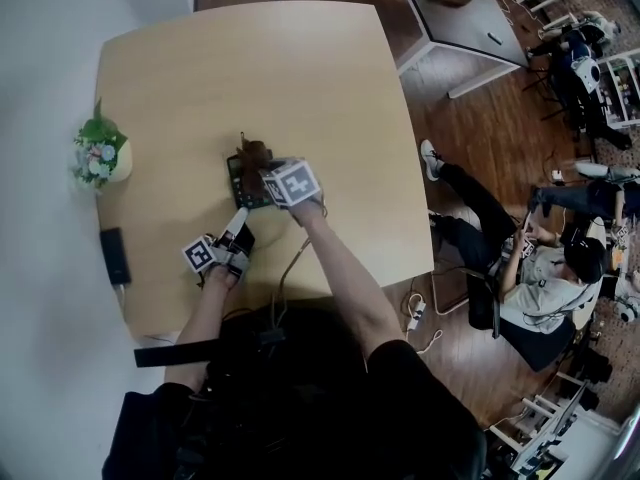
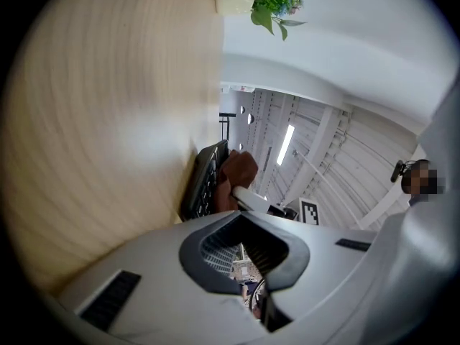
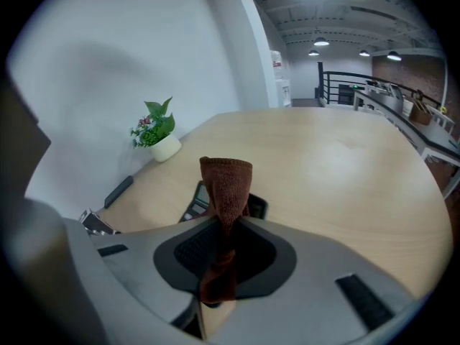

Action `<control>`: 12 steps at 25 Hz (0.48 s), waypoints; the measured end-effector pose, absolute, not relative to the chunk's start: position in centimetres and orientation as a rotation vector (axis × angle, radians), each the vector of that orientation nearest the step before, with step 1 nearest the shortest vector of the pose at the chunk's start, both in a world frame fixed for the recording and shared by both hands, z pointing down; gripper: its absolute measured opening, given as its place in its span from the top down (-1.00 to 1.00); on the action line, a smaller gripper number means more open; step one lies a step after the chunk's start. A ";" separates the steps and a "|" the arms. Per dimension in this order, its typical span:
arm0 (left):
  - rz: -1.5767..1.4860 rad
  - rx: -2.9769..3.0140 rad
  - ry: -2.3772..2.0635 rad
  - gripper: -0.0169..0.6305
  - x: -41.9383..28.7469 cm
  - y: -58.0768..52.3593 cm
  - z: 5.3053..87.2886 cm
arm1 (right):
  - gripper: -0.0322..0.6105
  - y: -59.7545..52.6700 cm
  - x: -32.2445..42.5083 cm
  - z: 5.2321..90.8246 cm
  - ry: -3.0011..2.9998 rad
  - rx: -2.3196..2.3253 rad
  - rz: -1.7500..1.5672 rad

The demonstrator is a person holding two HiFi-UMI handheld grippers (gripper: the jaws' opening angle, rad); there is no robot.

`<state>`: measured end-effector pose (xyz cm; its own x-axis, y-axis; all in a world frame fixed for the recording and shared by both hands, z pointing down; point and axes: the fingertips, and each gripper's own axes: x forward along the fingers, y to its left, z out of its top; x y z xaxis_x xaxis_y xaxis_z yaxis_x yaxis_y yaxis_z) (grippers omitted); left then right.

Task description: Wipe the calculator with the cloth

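Status: the wipe looks under way rather than finished. The right gripper (image 3: 224, 225) is clamped on a brown cloth (image 3: 226, 182); a folded end stands up past the jaws and the rest hangs down between them. In the head view the cloth sits at the far end of the calculator (image 1: 247, 180), which lies flat near the middle of the table (image 1: 330, 88), somewhat toward the person. Whether the cloth presses on the keys or hovers just over them cannot be read. How much of the face has been covered cannot be read either; judged remaining: strokes across the rest of the face. The left gripper (image 2: 243, 221) has its jaws together with nothing between them. It points roughly level at the near side of the calculator, just beside it, and contact cannot be confirmed. It is probably there to steady the calculator. Room: bare tabletop is wide beyond the calculator and to its right, so strokes away and rightward have free run. Toward the person the left gripper and the table's near edge crowd the path. The potted plant (image 1: 100, 156) and a flat black thing (image 1: 114, 255) sit along the left edge, well apart from the work. Risk judged: the calculator sliding under a push if unsupported.
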<state>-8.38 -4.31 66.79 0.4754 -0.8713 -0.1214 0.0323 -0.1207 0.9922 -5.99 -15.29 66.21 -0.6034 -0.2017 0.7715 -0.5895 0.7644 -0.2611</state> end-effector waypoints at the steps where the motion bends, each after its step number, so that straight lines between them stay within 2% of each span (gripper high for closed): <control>1: -0.920 1.496 -0.769 0.92 -8.4 -4.3 66.7 | 0.72 -15.8 -4.5 66.4 -2.177 0.620 0.659; 7: -0.920 1.498 -0.766 0.92 -8.2 -4.4 66.6 | 0.72 -18.0 1.7 66.2 -2.108 0.805 0.725; 9: -0.921 1.491 -0.763 0.92 -8.3 -4.4 66.6 | 0.72 -17.3 -0.4 64.8 -2.166 0.767 0.738; 12: -0.922 1.494 -0.765 0.92 -8.6 -4.4 66.7 | 0.72 -14.7 -7.3 62.6 -2.303 0.579 0.736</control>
